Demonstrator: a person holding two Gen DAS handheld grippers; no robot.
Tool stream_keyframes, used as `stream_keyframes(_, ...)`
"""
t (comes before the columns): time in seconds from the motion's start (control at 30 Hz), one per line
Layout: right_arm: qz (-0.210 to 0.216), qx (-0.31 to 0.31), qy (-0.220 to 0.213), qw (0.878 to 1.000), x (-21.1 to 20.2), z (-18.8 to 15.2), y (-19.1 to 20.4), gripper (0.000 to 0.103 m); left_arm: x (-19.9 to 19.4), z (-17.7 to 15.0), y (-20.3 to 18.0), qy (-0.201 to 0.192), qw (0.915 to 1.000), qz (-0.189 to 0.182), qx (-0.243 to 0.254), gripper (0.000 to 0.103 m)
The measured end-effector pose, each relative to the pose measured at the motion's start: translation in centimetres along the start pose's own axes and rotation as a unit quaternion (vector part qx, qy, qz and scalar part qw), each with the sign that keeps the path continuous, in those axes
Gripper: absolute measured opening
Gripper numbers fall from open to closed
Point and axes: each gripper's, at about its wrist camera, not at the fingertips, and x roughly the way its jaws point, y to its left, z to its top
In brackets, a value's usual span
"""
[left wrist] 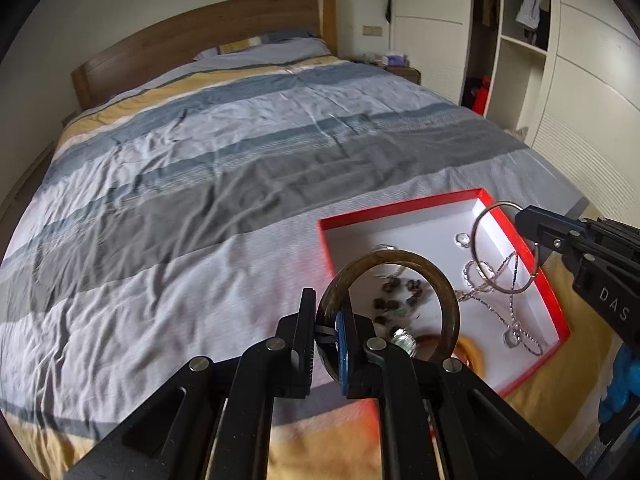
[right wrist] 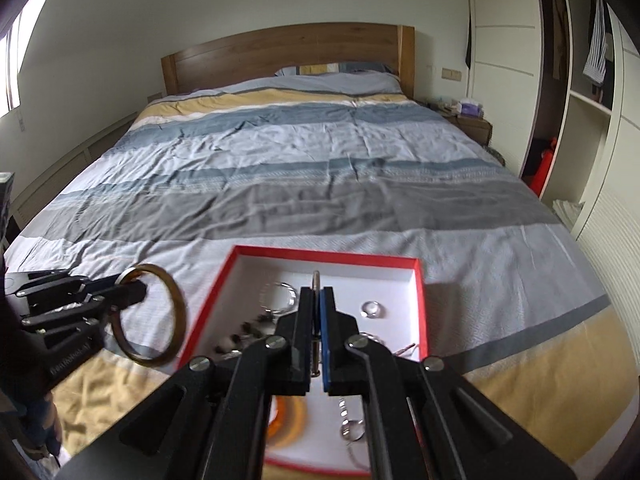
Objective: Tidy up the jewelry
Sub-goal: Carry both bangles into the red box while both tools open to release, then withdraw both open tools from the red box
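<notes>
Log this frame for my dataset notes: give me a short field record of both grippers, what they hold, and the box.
left gripper: shut on brown bangle, held beside the box
right gripper: shut on silver bangle, held over the box
box: red rim, white inside, open, on striped bedspread
box contents: silver chain, small ring, dark beads, orange bangle

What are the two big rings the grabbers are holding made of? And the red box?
Brown bangle in the left gripper: see-through amber, glossy, probably resin, glass or stone.
Thin hoop in the right gripper: silvery and shiny, likely metal.
Red box: thin straight walls, matte white inside, looks like cardboard.
</notes>
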Motion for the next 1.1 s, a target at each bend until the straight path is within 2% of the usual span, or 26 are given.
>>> stream_keyframes(0.17,0.006,0.02,0.015,1.0,3.4,-0.8,-2.4,0.003,3.7,1.0,-2.2,0.018,0.9997,-0.005,0.016,0.009)
stream_keyframes(0.37,0.004,0.054,0.021,0.998,5.7,-1.2,-5.5,0.003,7.6,1.0,-2.8,0.041,0.999,0.005,0.019,0.009)
stream_keyframes(0.7,-0.011,0.072,0.033,0.997,7.0,-2.0,-7.8,0.007,9.1,0.5,-3.1,0.046,0.9985,0.02,0.021,0.014)
stream_keyframes(0.83,-0.015,0.076,0.036,0.996,6.8,-2.3,-8.1,0.008,8.6,0.4,-3.5,0.046,0.9985,0.011,0.026,0.024)
stream_keyframes(0.9,-0.012,0.078,0.036,0.996,6.4,-2.4,-8.1,0.011,7.8,0.3,-3.8,0.04,0.9987,0.008,0.03,0.033)
stream_keyframes(0.93,-0.011,0.078,0.035,0.996,6.1,-2.5,-8.0,0.012,7.3,0.4,-3.8,0.035,0.9989,0.011,0.031,0.045)
stream_keyframes(1.07,-0.014,0.084,0.024,0.996,4.2,-2.3,-7.7,0.03,4.7,0.5,-3.4,0.019,0.9996,0.006,0.021,0.055)
stream_keyframes(1.1,-0.014,0.086,0.021,0.996,3.6,-2.2,-7.7,0.031,3.7,0.4,-3.1,0.013,0.9998,0.006,0.015,0.057)
